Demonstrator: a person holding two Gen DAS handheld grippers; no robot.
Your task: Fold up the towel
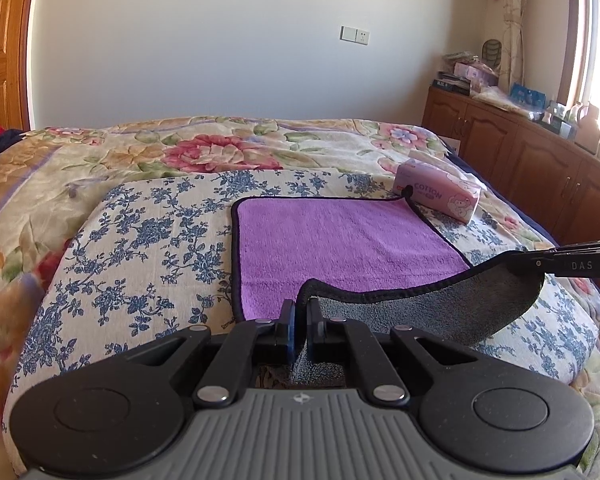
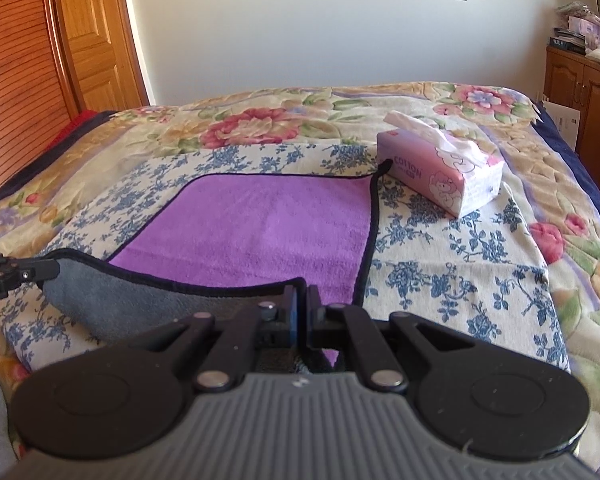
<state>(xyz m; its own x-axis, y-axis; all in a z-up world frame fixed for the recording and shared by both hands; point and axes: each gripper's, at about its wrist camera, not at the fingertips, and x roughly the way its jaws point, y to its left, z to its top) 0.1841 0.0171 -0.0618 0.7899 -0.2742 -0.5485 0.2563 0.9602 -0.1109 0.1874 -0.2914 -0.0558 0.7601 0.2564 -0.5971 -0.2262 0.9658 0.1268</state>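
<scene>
Tissue pack (image 2: 440,170) reads "COTTON"; both grippers' jaws pinch towel (image 1: 340,240) edge

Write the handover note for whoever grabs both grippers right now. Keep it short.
Left gripper: shut on the towel, near-left corner.
Right gripper: shut on the towel, near-right corner.
Towel: purple face up on the blue-flowered cloth over the bed; near edge lifted, grey underside showing between the two jaws. Far edge still flat, its right corner loop against the tissue pack.
Done: both near corners gripped and raised.
Left: carry the near edge over to the far edge, lay it down, release, probably fold again.
</scene>
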